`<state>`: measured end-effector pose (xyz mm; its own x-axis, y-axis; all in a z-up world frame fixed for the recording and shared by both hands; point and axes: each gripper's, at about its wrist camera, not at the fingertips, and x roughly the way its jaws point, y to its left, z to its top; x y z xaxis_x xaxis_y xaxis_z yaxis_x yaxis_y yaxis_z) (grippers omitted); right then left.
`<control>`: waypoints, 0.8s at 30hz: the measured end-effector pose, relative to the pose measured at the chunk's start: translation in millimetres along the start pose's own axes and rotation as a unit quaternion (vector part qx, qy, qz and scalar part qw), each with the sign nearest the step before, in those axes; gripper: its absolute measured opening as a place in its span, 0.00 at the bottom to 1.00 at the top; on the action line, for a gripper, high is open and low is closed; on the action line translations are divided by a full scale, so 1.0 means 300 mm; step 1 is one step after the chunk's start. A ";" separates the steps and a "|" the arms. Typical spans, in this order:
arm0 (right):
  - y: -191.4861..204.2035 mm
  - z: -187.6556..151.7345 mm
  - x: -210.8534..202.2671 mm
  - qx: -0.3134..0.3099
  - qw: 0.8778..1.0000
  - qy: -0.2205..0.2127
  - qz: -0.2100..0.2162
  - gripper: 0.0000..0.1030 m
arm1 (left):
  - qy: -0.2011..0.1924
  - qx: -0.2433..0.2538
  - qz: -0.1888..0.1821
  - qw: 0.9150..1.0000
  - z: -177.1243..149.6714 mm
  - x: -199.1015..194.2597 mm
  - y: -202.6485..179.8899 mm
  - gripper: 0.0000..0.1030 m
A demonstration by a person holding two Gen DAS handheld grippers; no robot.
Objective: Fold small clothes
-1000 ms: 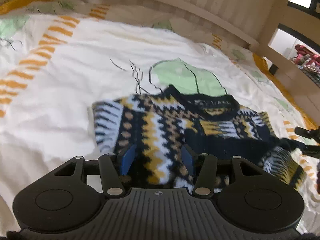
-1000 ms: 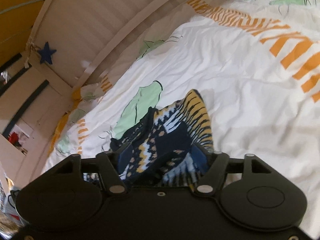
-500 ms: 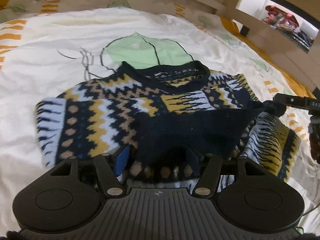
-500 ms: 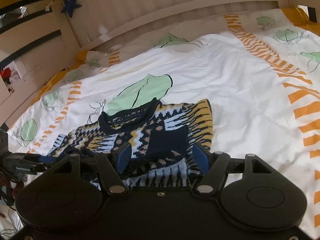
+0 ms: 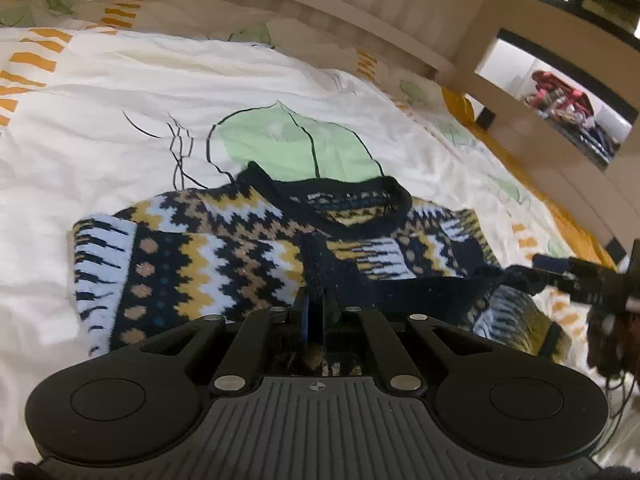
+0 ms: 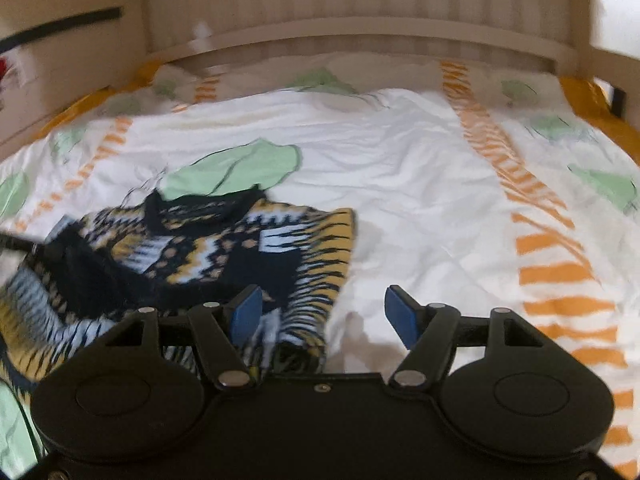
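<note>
A small patterned knit sweater [image 5: 224, 256] in navy, yellow and white lies on the bed, collar away from me; it also shows in the right wrist view [image 6: 224, 252]. My left gripper [image 5: 318, 312] is shut on a dark navy fold of the sweater near its lower middle. My right gripper [image 6: 324, 316] is open and empty, hovering over the sweater's right edge and the sheet. In the left wrist view a gripper at the right [image 5: 560, 268] touches a dark edge of the sweater; its jaws are not readable there.
The bed has a white duvet [image 5: 120, 128] with green leaves and orange stripes. A beige slatted bed rail [image 6: 360, 36] runs along the far side. A bed post [image 5: 472, 40] and a shelf with clothes [image 5: 568, 100] stand at the right.
My left gripper has closed on the sweater's dark fold. My right gripper has shifted right, so the sweater now sits left of its open jaws.
</note>
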<state>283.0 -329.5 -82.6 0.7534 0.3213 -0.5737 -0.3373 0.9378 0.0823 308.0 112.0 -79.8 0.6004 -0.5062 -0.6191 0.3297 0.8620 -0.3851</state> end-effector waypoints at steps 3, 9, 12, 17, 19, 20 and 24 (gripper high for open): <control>0.059 -0.006 0.032 -0.046 0.998 0.002 0.037 0.69 | -0.005 -0.008 0.001 1.000 0.008 -0.004 0.010 0.05; 0.144 -0.017 0.126 -0.064 0.995 0.015 0.079 0.69 | 0.003 -0.023 0.010 1.000 0.015 0.016 0.035 0.05; 0.149 -0.023 0.156 -0.044 0.995 0.027 0.089 0.64 | 0.018 -0.036 0.014 0.999 0.007 0.040 0.053 0.06; 0.118 -0.017 0.152 -0.004 0.995 0.027 0.097 0.57 | 0.039 -0.054 0.014 0.998 -0.005 0.069 0.073 0.13; 0.111 -0.017 0.157 0.003 0.995 0.029 0.092 0.58 | 0.044 -0.059 0.002 0.997 -0.005 0.073 0.074 0.25; 0.112 -0.018 0.160 0.003 0.995 0.032 0.091 0.58 | 0.043 -0.061 -0.004 0.997 -0.006 0.073 0.073 0.31; 0.114 -0.022 0.170 0.006 0.996 0.035 0.087 0.61 | 0.047 -0.051 -0.011 0.998 -0.009 0.080 0.060 0.40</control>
<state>306.1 -281.9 -114.3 0.6422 0.4695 -0.6060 -0.4528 0.8702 0.1943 326.4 115.3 -103.4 0.5211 -0.5300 -0.6690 0.2630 0.8454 -0.4649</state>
